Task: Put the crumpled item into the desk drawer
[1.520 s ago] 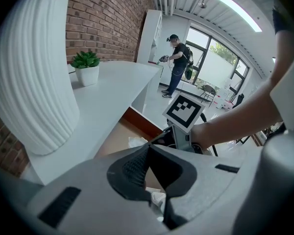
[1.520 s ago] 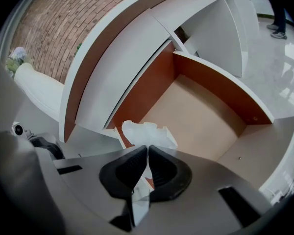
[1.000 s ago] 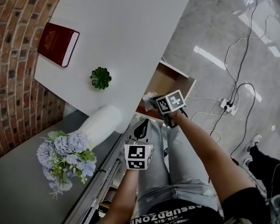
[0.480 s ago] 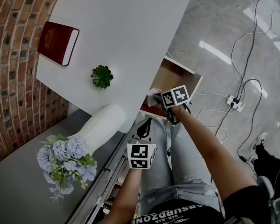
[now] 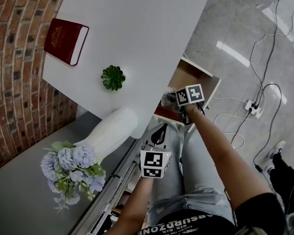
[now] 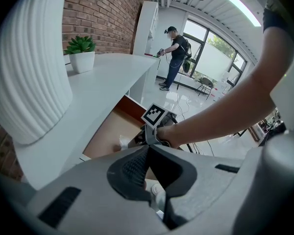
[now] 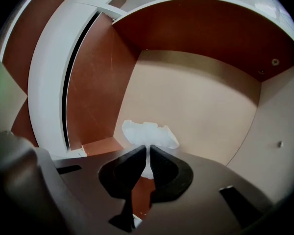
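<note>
- The right tool (image 7: 148, 152) is pinched on the crumpled item (image 7: 149, 133). Its two jaws are almost together, with a bit of the white paper squeezed between them.
- Most of the crumpled item sticks out past the tips of the jaws, like a little white puff.
- The drawer (image 7: 206, 97) is pulled out from under the white desk (image 5: 137, 33). It is open, and I can see nothing lying on its tan floor.
- The big thing to know: the drawer floor lies ahead of the right tool and below it. The tool points down into the drawer, so the paper is already inside the drawer's walls.
- The paper sits near the drawer's brown wall on the left of the right gripper view, not in the middle.
- I cannot tell if the paper touches the drawer floor or hangs just above it.
- The left tool (image 6: 148, 148) is clenched, and it has nothing between its jaws. It is held back near the person's lap, well apart from the drawer.
- So the right hand is the near one, and it has the job.
- I think the job is almost done. The right tool only needs to let go so the paper drops in.
- One worry: the light paper could stick to a jaw and come back out with the tool.
</note>
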Tool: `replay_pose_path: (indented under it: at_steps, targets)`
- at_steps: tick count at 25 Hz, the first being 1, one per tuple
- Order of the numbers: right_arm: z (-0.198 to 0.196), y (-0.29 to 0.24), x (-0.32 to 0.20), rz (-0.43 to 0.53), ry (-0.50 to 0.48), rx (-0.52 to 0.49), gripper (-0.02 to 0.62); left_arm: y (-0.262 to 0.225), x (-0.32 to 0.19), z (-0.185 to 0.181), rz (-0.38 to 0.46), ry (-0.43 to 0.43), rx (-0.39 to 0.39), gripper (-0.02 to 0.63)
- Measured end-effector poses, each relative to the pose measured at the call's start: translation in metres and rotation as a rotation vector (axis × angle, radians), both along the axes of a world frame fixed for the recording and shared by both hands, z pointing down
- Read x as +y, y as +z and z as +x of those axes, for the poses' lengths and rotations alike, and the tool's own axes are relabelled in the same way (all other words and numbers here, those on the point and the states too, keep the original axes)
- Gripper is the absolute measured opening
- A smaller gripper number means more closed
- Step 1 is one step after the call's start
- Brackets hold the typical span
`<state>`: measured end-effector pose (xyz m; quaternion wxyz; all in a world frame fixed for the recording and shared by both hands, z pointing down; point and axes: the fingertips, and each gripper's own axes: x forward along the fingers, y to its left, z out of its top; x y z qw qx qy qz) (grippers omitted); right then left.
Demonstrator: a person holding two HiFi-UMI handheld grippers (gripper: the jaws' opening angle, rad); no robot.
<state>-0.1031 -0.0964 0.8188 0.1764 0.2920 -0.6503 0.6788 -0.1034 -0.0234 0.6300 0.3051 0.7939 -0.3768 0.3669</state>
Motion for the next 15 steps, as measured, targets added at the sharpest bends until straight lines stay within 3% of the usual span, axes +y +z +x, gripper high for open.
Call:
replay_pose_path:
  at_steps: [10,15]
  targets:
    - [-0.007,0.013,0.0,-0.017,-0.014,0.019,0.033,0.002,-0.002,0.002,0.0,-0.007,-0.001,0.005]
    - [-0.012,0.015,0.001,-0.017,-0.027,0.023,0.088,-0.001,-0.001,0.001,0.011,-0.013,0.001,0.005]
